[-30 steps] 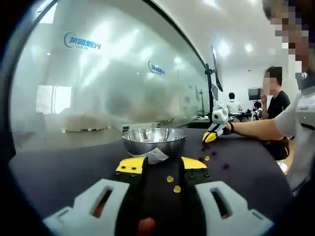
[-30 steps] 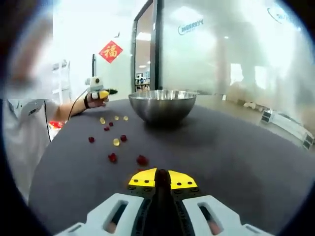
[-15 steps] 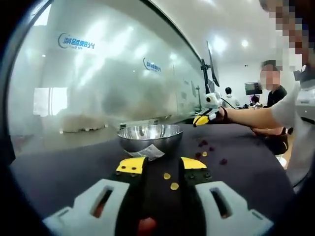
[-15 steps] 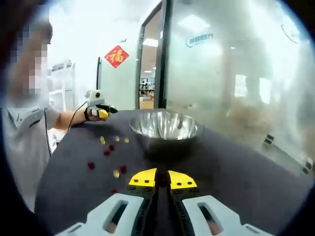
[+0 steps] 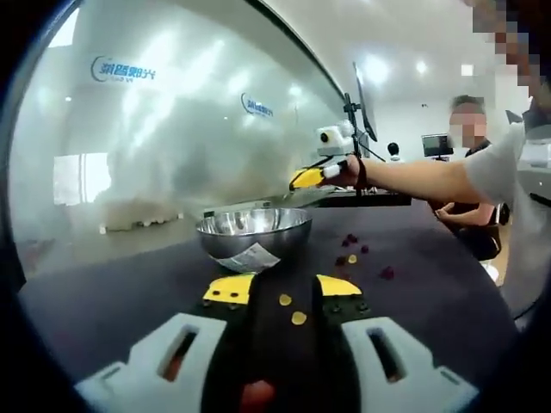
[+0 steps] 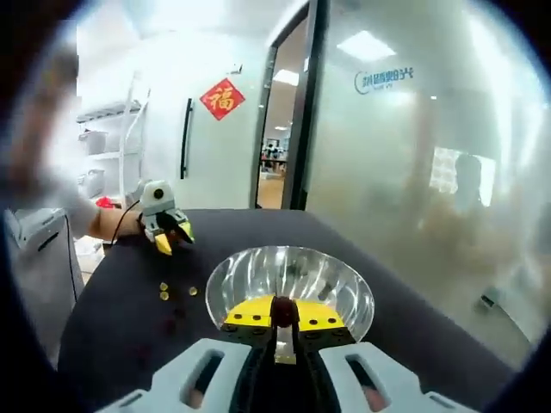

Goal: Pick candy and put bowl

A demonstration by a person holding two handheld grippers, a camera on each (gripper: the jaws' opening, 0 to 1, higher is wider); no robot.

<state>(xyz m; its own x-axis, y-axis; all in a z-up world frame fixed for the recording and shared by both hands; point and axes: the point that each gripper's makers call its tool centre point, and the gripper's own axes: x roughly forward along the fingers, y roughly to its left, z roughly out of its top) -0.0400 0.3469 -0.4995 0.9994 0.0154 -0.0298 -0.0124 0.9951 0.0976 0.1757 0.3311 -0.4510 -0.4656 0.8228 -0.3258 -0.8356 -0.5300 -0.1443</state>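
the right gripper hangs directly above the steel bowl, its yellow-tipped jaws pressed together on a small dark red candy that shows between the tips. in the left gripper view the same gripper is seen raised over the far rim of the bowl, held by a person's hand. judgement: the pick of this piece is done and the carry is done; the release into the bowl is what remains for it.

the left gripper rests low on the dark table, just on the near side of the bowl, jaws standing apart with nothing between them but two yellow candies lying loose on the cloth. a pale wrapper or paper scrap leans at the bowl's near foot.

work left: several red candies and one yellow lie on the table to the right of the bowl as the left gripper view frames it; in the right gripper view a few small yellow pieces lie to the left of the bowl. the bowl's interior, so far as visible, shows bright ribbed reflections and no candy that i can make out; part of it is hidden behind the jaws.

the held candy is small, rounded, dark red and glossy; likely soft, so a light grip should suffice.
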